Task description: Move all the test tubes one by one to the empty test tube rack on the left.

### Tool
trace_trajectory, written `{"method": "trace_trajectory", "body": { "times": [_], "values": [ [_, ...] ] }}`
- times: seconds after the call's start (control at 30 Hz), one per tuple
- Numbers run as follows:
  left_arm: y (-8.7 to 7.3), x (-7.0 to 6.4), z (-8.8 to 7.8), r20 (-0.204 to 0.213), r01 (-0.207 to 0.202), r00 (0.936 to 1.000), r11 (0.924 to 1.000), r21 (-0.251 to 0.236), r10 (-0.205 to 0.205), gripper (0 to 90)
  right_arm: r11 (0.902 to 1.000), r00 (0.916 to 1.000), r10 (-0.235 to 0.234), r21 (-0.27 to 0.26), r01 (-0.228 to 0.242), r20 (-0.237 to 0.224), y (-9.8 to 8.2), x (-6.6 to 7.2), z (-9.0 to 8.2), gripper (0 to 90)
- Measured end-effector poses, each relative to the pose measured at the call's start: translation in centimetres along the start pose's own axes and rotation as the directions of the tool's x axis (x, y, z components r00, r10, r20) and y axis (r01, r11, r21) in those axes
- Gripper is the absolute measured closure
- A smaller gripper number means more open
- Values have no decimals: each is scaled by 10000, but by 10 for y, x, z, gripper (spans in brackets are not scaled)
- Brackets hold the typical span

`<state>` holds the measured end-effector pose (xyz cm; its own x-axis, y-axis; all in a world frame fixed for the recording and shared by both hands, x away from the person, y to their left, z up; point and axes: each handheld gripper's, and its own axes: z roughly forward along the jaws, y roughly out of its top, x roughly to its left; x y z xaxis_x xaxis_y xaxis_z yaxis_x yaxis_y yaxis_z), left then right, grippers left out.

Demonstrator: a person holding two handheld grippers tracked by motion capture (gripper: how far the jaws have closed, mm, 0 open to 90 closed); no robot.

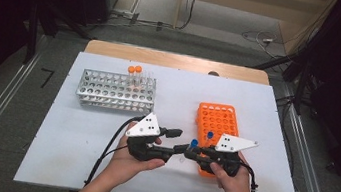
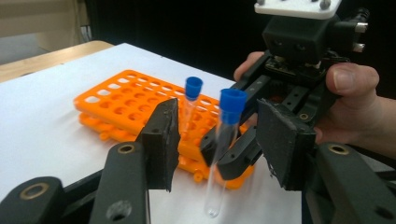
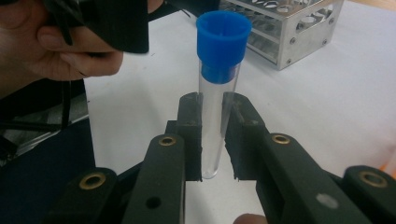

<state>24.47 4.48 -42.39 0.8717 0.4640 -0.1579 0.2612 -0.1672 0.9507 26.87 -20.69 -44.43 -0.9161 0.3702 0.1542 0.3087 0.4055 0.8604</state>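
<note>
Right gripper (image 3: 212, 135) clamped 1 blue-capped tube (image 3: 215, 93) upright, just beside the orange rack (image 1: 218, 120). Left gripper (image 2: 219, 140) gaped wide around it. I judged a handover; next: close left.

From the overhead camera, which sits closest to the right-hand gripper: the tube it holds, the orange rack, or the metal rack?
1. Blue-capped tube: in the right gripper.
2. Orange rack: just beyond it.
3. Metal rack: far left side.

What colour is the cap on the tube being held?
Blue cap, clearest in the right gripper view.
</note>
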Motion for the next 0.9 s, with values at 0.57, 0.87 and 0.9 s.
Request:
{"method": "trace_trajectory", "body": {
  "times": [0.57, 0.87, 0.9],
  "values": [
    [0, -5, 13, 393, -41, 9992, 9997, 243, 31, 756, 9992, 9988, -352, 201, 359, -349, 4, 13, 10, 741],
    [1, -2, 9, 87, -49, 10000, 9999, 106, 48, 764, 9998, 9980, -214, -25, 213, -602, 4, 12, 9, 566],
    [1, -1, 8, 19, -48, 10000, 9999, 93, 48, 764, 9997, 9976, -226, -42, 224, -650, 4, 12, 9, 505]
  ]
}}
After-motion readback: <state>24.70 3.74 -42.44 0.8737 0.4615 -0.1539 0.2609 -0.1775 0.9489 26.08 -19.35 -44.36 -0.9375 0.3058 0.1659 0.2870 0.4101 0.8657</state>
